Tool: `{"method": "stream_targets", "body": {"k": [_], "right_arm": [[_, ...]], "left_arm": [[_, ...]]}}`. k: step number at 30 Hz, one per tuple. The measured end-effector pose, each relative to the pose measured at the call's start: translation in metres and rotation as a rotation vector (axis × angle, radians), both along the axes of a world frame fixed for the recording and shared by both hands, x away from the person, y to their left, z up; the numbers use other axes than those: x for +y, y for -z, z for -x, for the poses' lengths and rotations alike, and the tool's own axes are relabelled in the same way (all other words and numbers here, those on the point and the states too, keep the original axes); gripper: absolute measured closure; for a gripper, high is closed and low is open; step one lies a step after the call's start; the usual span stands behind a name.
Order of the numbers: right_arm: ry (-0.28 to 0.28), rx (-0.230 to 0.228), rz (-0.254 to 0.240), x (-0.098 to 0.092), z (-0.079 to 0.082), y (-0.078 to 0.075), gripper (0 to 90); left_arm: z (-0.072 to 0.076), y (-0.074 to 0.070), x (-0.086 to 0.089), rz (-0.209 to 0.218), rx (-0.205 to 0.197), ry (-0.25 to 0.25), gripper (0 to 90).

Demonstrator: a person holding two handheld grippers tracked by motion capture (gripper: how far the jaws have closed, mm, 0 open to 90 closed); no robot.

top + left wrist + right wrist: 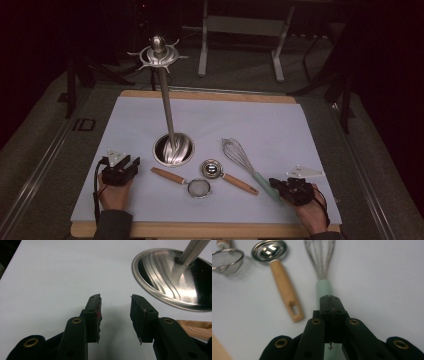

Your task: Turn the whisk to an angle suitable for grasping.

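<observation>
A tall steel utensil stand (158,52) with hooked arms at its top rises from a round base (173,149) on the white mat. My left gripper (134,165) rests at the front left, open and holding nothing, its jaws (115,298) aimed at bare mat just left of the base (172,282). A whisk (237,152) with a mint handle (324,287) lies at the front right. My right gripper (273,181) sits over the end of that handle. Its jaws (330,298) are pressed together, with the handle passing underneath them.
A small steel scoop (212,169) with a wooden handle (285,290) and a mesh strainer (199,188) with its own wooden handle (195,327) lie between the grippers. The mat (280,125) covers a wooden board; dark floor and table legs lie beyond.
</observation>
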State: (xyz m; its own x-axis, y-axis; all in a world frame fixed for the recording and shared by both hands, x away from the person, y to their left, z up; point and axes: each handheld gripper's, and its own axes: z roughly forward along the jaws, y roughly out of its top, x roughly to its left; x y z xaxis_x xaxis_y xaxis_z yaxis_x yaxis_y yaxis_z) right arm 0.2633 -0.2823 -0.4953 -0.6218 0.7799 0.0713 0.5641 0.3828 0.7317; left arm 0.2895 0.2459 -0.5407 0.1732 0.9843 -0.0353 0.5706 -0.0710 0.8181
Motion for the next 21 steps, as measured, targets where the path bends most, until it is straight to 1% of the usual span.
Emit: {"method": "stream_targets", "body": {"k": [3, 5, 7, 8, 10, 15, 21], "right_arm": [[-0.019, 0.004, 0.0, 0.003, 0.007, 0.004, 89.5], [-0.021, 0.008, 0.003, 0.004, 0.009, 0.006, 89.5], [-0.028, 0.03, 0.012, 0.006, 0.013, 0.013, 89.5], [-0.034, 0.034, 0.017, 0.007, 0.015, 0.015, 89.5], [-0.044, 0.045, 0.035, 0.01, 0.017, 0.019, 89.5], [-0.038, 0.06, 0.091, 0.014, 0.019, 0.029, 89.6], [-0.025, 0.069, 0.082, 0.012, 0.017, 0.03, 89.6]], "left_arm": [[0.0, 0.0, 0.0, 0.004, 0.001, 0.001, 60.4], [0.0, 0.0, 0.0, 0.004, 0.001, 0.001, 60.4], [0.0, 0.0, 0.0, 0.003, -0.001, 0.002, 60.4], [0.0, 0.0, 0.0, 0.004, -0.001, 0.002, 60.4], [0.0, 0.0, 0.0, 0.005, 0.0, 0.003, 60.4], [0.0, 0.0, 0.001, 0.006, 0.0, 0.003, 60.4], [0.0, 0.0, 0.0, 0.006, 0.0, 0.003, 60.4]]}}
